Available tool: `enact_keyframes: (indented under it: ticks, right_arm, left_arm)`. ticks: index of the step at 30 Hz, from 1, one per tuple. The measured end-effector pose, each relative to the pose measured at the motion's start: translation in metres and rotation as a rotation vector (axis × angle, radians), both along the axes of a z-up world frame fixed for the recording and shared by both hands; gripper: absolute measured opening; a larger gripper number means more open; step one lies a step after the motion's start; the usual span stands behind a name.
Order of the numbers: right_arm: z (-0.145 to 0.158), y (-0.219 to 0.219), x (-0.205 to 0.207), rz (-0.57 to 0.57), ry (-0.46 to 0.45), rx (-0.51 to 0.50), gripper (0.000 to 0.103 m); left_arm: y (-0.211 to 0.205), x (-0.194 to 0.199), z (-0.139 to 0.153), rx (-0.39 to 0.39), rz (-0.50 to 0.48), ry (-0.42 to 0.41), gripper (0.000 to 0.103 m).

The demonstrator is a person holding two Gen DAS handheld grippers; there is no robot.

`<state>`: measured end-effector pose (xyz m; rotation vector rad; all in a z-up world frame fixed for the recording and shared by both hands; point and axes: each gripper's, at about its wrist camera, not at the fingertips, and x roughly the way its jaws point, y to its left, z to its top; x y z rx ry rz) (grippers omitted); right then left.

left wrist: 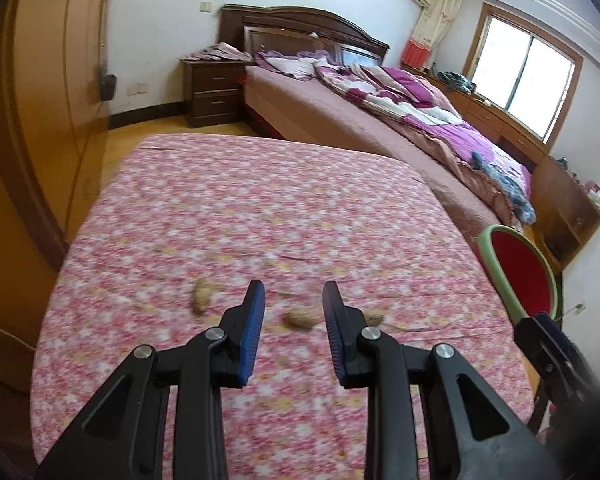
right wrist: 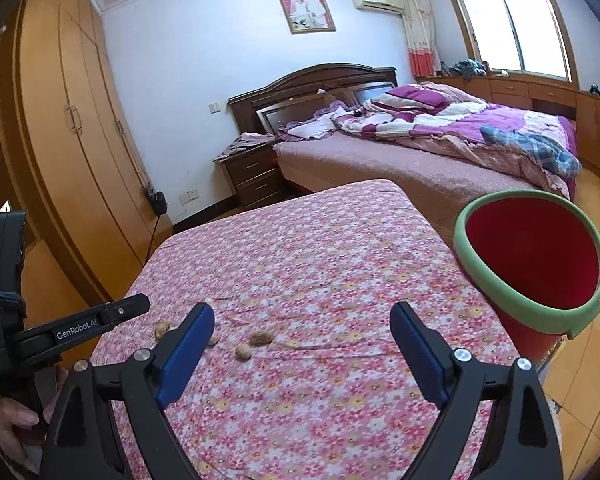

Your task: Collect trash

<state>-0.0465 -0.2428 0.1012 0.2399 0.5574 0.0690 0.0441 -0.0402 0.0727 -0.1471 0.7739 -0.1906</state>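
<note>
Right wrist: right gripper (right wrist: pixel 302 342) fingers spread wide over floral cloth (right wrist: pixel 300 264); left gripper (left wrist: pixel 294 308) fingers narrowly parted, empty; wrinkled nutshells (right wrist: pixel 260 338).

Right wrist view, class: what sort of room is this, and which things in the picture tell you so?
A home bedroom, most likely. A bed with a rumpled quilt stands against the wall, a nightstand sits beside it, and a wardrobe lines the left wall.

Home bedroom: bed (right wrist: pixel 400 160), wardrobe (right wrist: pixel 72 128), nightstand (right wrist: pixel 252 176).
</note>
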Motion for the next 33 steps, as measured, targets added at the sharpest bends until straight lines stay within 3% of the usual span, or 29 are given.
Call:
enact_keyframes:
  ticks: [8,20,33]
  right_arm:
    - [-0.003,0.017,-0.016,0.009,-0.038,-0.061,0.098]
    - [-0.012,0.024,-0.034,-0.019,-0.071,-0.130,0.098]
    - [-0.014,0.015,-0.041,-0.041,-0.076,-0.108,0.098]
  left_arm:
    - [0.015,-0.018,-0.011,0.038,0.068,-0.046,0.048]
    - [0.014,-0.038,-0.022,0.102,0.110,-0.106,0.048]
    - [0.004,-0.046,-0.022,0.147,0.110,-0.118,0.048]
